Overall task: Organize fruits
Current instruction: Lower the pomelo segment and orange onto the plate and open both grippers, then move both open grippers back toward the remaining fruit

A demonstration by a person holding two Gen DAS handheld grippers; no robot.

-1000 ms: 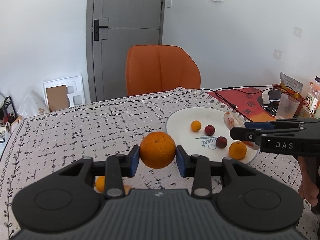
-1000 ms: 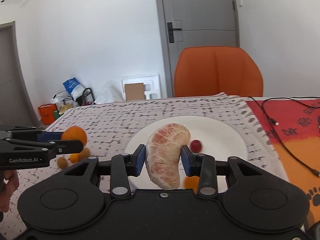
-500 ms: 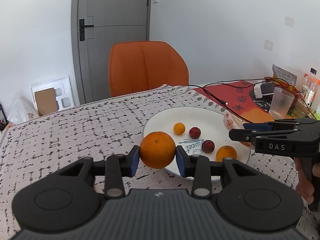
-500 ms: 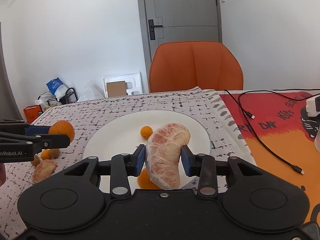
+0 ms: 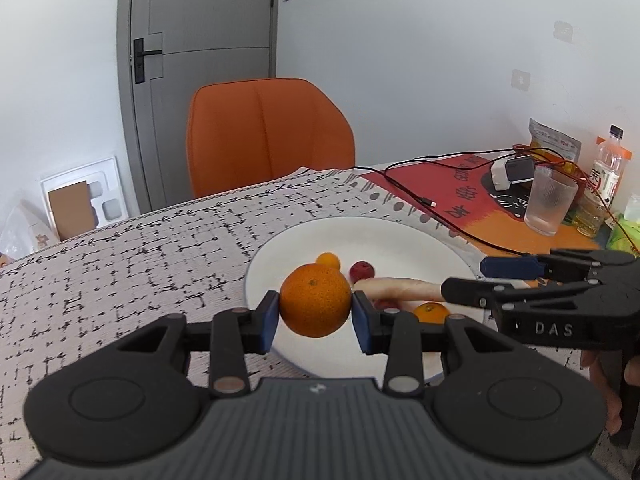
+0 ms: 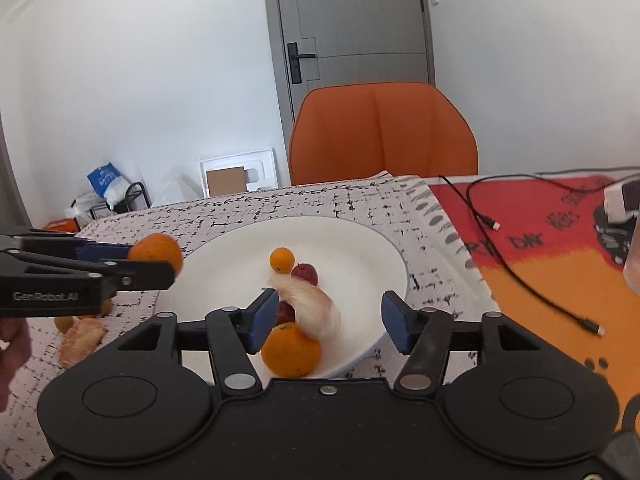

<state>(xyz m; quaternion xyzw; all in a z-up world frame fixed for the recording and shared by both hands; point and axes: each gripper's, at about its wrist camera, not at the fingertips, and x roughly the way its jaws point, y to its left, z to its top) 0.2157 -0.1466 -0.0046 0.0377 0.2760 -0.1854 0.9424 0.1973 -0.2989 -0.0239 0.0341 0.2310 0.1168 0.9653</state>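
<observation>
Left gripper (image 5: 315,317): clamped on large orange (image 5: 315,300), above plate rim | right gripper (image 6: 329,322): spread wide, empty, over plate (image 6: 360,240) | plate holds: pomelo segment (image 6: 312,304), two small oranges (image 6: 282,260), two red fruits (image 6: 306,273) | bench (image 5: 120,260): patterned cloth.

The plate (image 6: 224,248) sits on the tabletop (image 6: 320,204), a chair (image 6: 384,132) behind it. In the plate, a pomelo segment (image 6: 312,304) lies among small fruits. Left of the plate rests another segment (image 6: 80,338); to its right, a cable (image 6: 512,276).

A home dining room: patterned tablecloth (image 5: 140,248), orange chair (image 5: 268,132), grey door (image 5: 204,56), drinking glass (image 5: 550,206).
</observation>
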